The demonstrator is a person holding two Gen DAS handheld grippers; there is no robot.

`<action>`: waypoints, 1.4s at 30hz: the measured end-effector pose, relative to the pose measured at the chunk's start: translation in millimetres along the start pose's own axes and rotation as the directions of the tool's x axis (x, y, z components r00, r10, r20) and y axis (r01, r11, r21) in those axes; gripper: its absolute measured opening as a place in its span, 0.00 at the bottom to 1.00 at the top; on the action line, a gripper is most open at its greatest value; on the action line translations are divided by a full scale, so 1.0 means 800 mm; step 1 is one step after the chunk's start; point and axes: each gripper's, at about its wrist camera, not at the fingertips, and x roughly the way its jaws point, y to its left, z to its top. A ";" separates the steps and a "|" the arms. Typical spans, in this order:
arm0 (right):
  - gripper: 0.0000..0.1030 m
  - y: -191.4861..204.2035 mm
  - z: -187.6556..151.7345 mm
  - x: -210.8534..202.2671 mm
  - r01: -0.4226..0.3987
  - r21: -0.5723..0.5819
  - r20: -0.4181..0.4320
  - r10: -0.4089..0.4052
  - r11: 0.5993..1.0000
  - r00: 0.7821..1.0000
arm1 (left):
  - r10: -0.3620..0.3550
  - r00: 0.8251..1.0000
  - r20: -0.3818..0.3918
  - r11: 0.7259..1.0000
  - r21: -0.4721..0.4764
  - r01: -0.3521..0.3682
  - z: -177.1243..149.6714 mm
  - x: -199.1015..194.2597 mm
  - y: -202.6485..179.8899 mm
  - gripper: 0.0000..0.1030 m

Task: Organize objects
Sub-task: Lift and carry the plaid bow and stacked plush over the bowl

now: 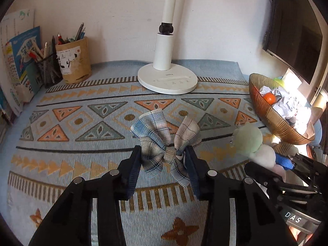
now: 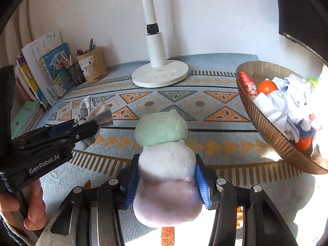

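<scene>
A plaid fabric bow (image 1: 162, 141) in blue, grey and cream hangs above the patterned tablecloth (image 1: 86, 160), with my left gripper (image 1: 164, 160) shut on its knot. In the right wrist view the bow (image 2: 92, 112) and the left gripper (image 2: 82, 128) show at the left, with a person's hand (image 2: 30, 209) on the handle. A plush toy (image 2: 164, 160) of stacked green, white and lilac balls sits between the blue pads (image 2: 202, 186) of my right gripper (image 2: 166, 184), which is shut on its white and lilac part. In the left wrist view the toy (image 1: 252, 143) appears at the right.
An amber ribbed bowl (image 2: 272, 135) at the right holds crumpled paper, oranges and small items. A white desk lamp base (image 2: 160, 75) stands at the back middle. Pen cups (image 1: 73, 61) and books (image 1: 18, 65) line the back left by the wall.
</scene>
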 end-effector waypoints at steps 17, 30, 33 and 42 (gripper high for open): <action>0.71 -0.017 -0.029 0.007 0.076 0.047 -0.051 -0.073 0.996 0.996 | 0.017 1.000 -0.021 0.995 -0.098 -0.019 -0.043 0.004 0.008 0.39; 0.71 -0.007 -0.030 0.016 0.101 0.005 -0.080 -0.101 0.995 0.992 | 0.026 0.998 -0.051 0.995 -0.098 -0.031 -0.044 0.011 0.008 0.39; 0.71 -0.008 -0.031 0.015 0.099 0.005 -0.075 -0.099 0.995 0.992 | 0.031 0.998 -0.062 0.995 -0.088 -0.037 -0.044 0.013 0.007 0.39; 0.48 -0.002 -0.031 0.011 0.112 -0.006 -0.054 -0.112 0.994 0.992 | 0.042 0.997 -0.070 0.995 -0.088 -0.048 -0.043 0.015 0.009 0.39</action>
